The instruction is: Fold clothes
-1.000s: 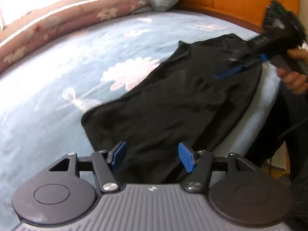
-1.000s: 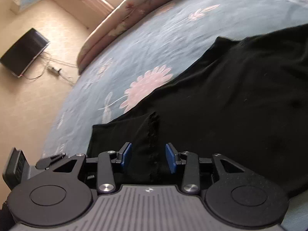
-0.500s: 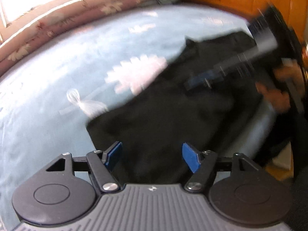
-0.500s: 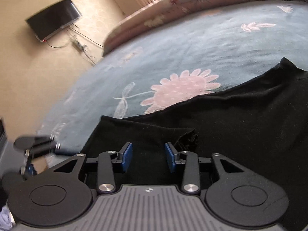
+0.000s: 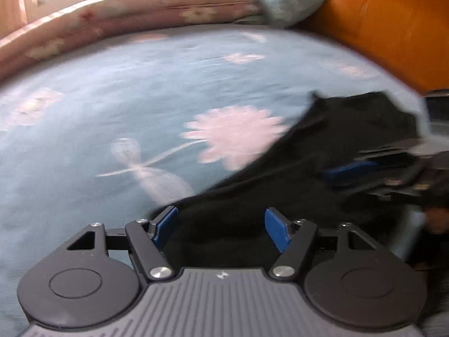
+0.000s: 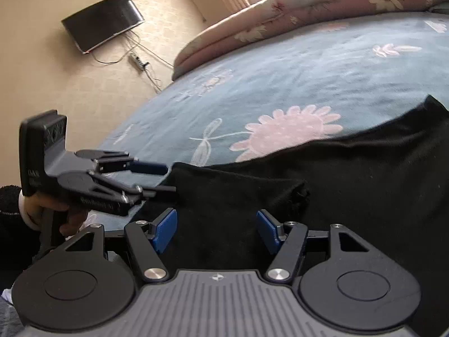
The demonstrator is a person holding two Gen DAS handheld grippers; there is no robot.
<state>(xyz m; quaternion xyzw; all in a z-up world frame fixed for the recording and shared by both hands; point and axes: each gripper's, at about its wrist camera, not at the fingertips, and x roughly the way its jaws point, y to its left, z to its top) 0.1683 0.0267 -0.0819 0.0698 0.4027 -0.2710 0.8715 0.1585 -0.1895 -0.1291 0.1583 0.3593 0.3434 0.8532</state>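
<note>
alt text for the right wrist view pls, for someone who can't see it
The right gripper, jaws open, hovers over a black garment spread on a blue floral bedspread. At left, the hand-held left gripper reaches the garment's edge, one finger above the fabric and one level with it. Behind are a pink floral quilt and a wall-mounted TV.

Left hand-held gripper (image 5: 221, 226): black linkage arms, blue pads, silver screws, ribbed grey body. Right hand-held gripper (image 6: 216, 226): identical.
</note>
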